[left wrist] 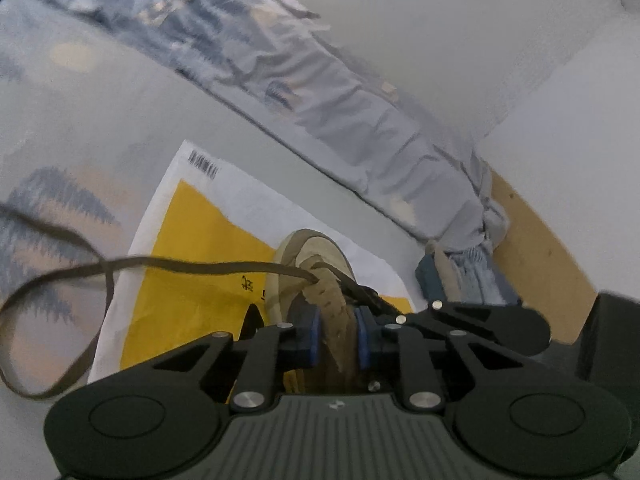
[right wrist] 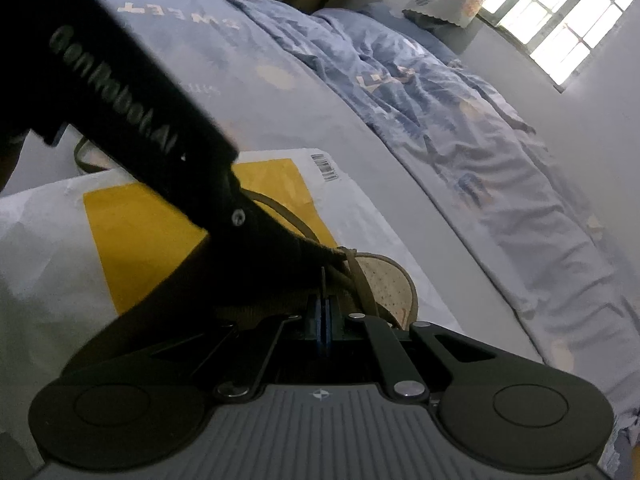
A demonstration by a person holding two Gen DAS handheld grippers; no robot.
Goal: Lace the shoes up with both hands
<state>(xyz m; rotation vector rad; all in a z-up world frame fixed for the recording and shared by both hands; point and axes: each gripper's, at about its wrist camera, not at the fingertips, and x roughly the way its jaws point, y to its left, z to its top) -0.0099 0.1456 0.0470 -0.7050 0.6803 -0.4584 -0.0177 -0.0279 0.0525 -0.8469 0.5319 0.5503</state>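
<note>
The tan shoe (left wrist: 316, 256) sits on a yellow-and-white bag (left wrist: 188, 248) spread on the bed (left wrist: 100, 112), toward the bag's near edge. The left gripper (left wrist: 338, 332) clamps its blue pads (left wrist: 314, 334) on the shoe's tongue (left wrist: 334, 312). The brown lace (left wrist: 192, 266) trails off past the bag's left edge in a loose loop. The right gripper (right wrist: 323, 322) is clenched on a lace strand. A rumpled blue quilt (right wrist: 440, 112) lies along the bed's far side.

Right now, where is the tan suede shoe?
The tan suede shoe lies on the yellow-and-white plastic bag on the bed, its tongue between the left gripper's blue pads.
</note>
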